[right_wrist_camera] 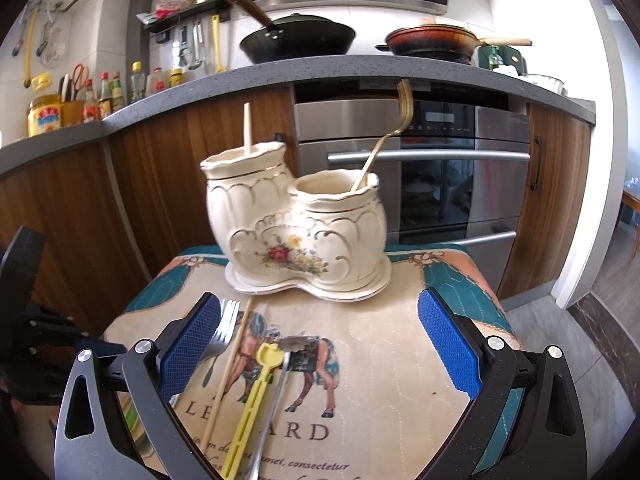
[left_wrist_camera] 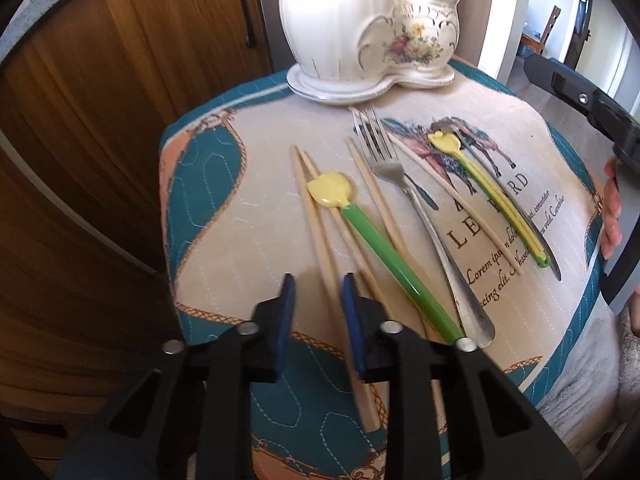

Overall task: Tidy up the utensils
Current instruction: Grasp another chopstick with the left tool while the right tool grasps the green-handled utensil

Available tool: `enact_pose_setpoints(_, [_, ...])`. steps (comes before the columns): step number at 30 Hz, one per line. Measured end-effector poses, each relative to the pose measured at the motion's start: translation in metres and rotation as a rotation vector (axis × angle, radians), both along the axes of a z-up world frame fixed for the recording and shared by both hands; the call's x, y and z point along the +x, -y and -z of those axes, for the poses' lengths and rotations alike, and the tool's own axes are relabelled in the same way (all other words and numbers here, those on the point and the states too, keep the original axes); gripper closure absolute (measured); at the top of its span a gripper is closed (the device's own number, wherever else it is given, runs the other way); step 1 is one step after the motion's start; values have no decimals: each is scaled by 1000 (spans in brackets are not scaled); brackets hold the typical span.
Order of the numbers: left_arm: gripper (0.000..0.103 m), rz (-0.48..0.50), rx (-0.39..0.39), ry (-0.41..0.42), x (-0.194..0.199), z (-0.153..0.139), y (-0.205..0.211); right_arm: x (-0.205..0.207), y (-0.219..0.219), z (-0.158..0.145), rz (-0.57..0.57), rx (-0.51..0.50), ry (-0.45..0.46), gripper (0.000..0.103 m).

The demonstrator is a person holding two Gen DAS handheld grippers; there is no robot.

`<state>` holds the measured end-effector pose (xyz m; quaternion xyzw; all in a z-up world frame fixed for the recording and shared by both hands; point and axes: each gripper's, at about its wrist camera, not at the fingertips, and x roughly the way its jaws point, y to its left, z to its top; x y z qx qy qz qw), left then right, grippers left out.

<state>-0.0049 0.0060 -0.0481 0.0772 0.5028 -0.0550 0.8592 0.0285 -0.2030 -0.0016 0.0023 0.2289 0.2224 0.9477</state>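
Observation:
A white ceramic double-pot holder (left_wrist_camera: 360,28) stands at the far end of a printed cloth (left_wrist_camera: 240,208); in the right wrist view the holder (right_wrist_camera: 300,232) has one chopstick (right_wrist_camera: 247,128) in its left pot and a gold fork (right_wrist_camera: 384,140) in its right pot. On the cloth lie several wooden chopsticks (left_wrist_camera: 320,240), a green-handled yellow spatula (left_wrist_camera: 380,256), a steel fork (left_wrist_camera: 404,192), and a slim yellow spatula (left_wrist_camera: 488,192). My left gripper (left_wrist_camera: 316,300) is open just above the near ends of the chopsticks, holding nothing. My right gripper (right_wrist_camera: 320,340) is wide open and empty above the slim yellow spatula (right_wrist_camera: 256,392).
Wooden cabinet doors (left_wrist_camera: 100,120) stand to the left and behind. An oven (right_wrist_camera: 420,168) sits behind the holder, under a grey counter (right_wrist_camera: 320,72) with pans and bottles. The right gripper's body (left_wrist_camera: 588,104) shows at the right edge of the left wrist view.

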Motion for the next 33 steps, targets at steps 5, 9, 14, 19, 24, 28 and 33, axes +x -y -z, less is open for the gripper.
enact_pose_setpoints(5, [95,-16,-57,13,5,0,-5,-10,-18,0,-66,-33,-6,5])
enact_pose_setpoints(9, [97,-62,-84,58,4,-1,-17,-17,-35,1,-124,-52,-41,5])
enact_pose_setpoints(14, [97,-128,-152,172,-1,-9,-34,-26,-68,13,-199,-117,-109,5])
enact_pose_setpoints(19, [97,-168,-275,286,-4,-13,-50,-40,-102,26,-252,-222,-127,15])
enact_pose_setpoints(24, [97,-177,-322,380,-8,-23,-60,-39,-124,38,-285,-251,-216,55])
enact_pose_setpoints(28, [97,-171,-334,400,-11,-26,-61,-37,-135,45,-295,-288,-256,74])
enact_pose_setpoints(33, [97,-156,-350,392,-9,-23,-58,-33,-149,45,-301,-316,-309,79])
